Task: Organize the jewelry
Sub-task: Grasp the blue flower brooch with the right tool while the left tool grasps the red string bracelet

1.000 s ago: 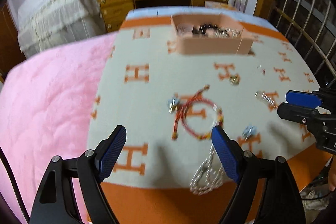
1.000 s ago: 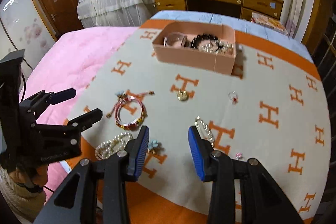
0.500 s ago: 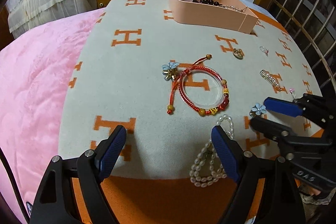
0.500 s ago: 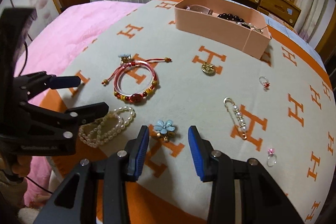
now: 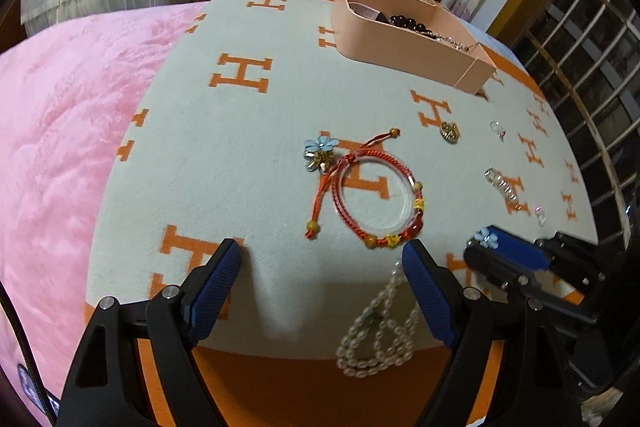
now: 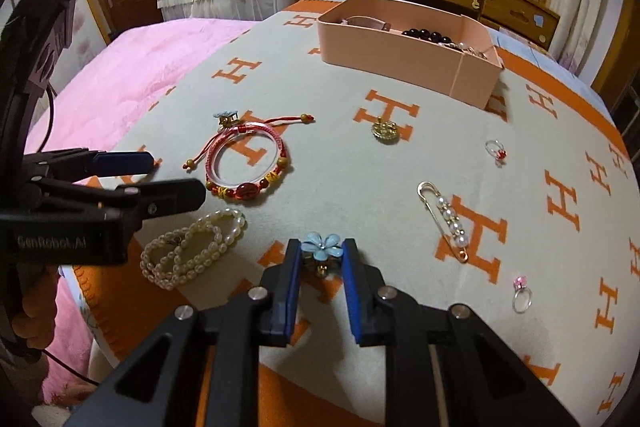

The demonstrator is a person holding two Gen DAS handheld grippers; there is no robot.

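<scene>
Closing on a blue flower clip (image 6: 321, 246), the right gripper (image 6: 320, 259) has its ribbed blue pads on either side of the glossy enamel petals; whether they already press on it cannot be told. The left gripper (image 5: 322, 263) hangs with its jaws wide but narrowing, nothing between them, its right pad just beside a looped pearl strand (image 5: 378, 327) of small oval beads lying at the blanket's orange border. The blanket (image 6: 360, 167) is a flat-woven cream cloth with orange H shapes, laid over a fluffy pink quilt (image 5: 60, 147). Beyond the pearls lies a red braided cord bracelet (image 6: 248, 163) with gold and red beads, a clear bangle inside it, and a second blue flower clip (image 5: 320, 151) touching its knot. Scattered to the right are a round gold brooch (image 6: 385, 133), a gold pin (image 6: 446, 219) strung with pearls, a ring (image 6: 496, 149) with a red stone and a ring with a pink stone (image 6: 522, 293). Farther back stands a smooth peach rectangular box (image 6: 400, 55) holding dark round beads and chains.
</scene>
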